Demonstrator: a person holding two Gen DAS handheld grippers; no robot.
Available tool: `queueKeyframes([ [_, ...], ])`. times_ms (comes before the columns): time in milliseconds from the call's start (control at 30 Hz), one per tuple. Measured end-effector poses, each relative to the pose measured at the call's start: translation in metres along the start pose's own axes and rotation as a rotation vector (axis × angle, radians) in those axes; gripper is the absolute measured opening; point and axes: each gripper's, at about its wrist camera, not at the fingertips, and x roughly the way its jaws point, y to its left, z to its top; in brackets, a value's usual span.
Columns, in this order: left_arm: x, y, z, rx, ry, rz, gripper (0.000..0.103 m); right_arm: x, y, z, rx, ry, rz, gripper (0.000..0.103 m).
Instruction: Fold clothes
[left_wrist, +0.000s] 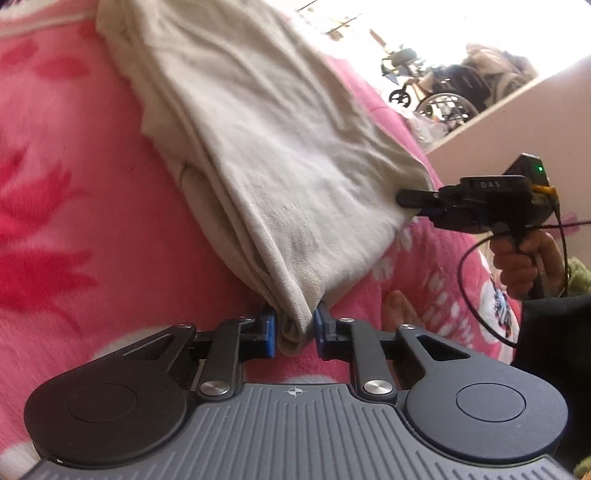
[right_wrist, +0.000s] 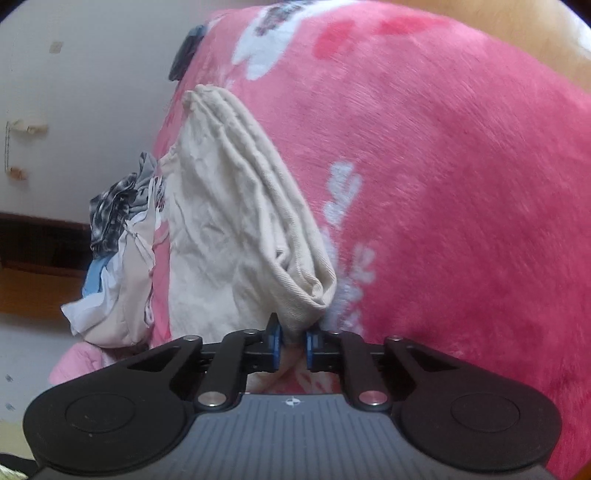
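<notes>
A beige garment (left_wrist: 266, 155), folded lengthwise into several layers, lies on a pink flowered blanket (left_wrist: 74, 184). My left gripper (left_wrist: 294, 330) is shut on one bunched corner of it. My right gripper (right_wrist: 293, 341) is shut on another corner of the same garment (right_wrist: 236, 229). The right gripper also shows in the left wrist view (left_wrist: 410, 201), at the garment's right corner, with the hand holding it. The cloth between the two grippers looks lifted a little off the blanket.
A pile of mixed clothes (right_wrist: 118, 258) sits at the blanket's left edge in the right wrist view. A dark object (right_wrist: 186, 51) lies at the blanket's far end. A wheelchair (left_wrist: 439, 92) stands beyond a pale wall edge (left_wrist: 498, 122). A bare foot (left_wrist: 399, 310) rests on the blanket.
</notes>
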Motion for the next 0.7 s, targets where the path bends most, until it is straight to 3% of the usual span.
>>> queueKeyframes([
  [333,-0.042,-0.003,0.003,0.037,-0.182,-0.089,0.015,-0.023,0.047,0.006,-0.145,-0.093,0.055,0.011],
  [700,-0.08,-0.001,0.022,0.009,-0.35,-0.112,0.014,-0.039,0.111,0.035,-0.313,-0.164,0.098,0.011],
])
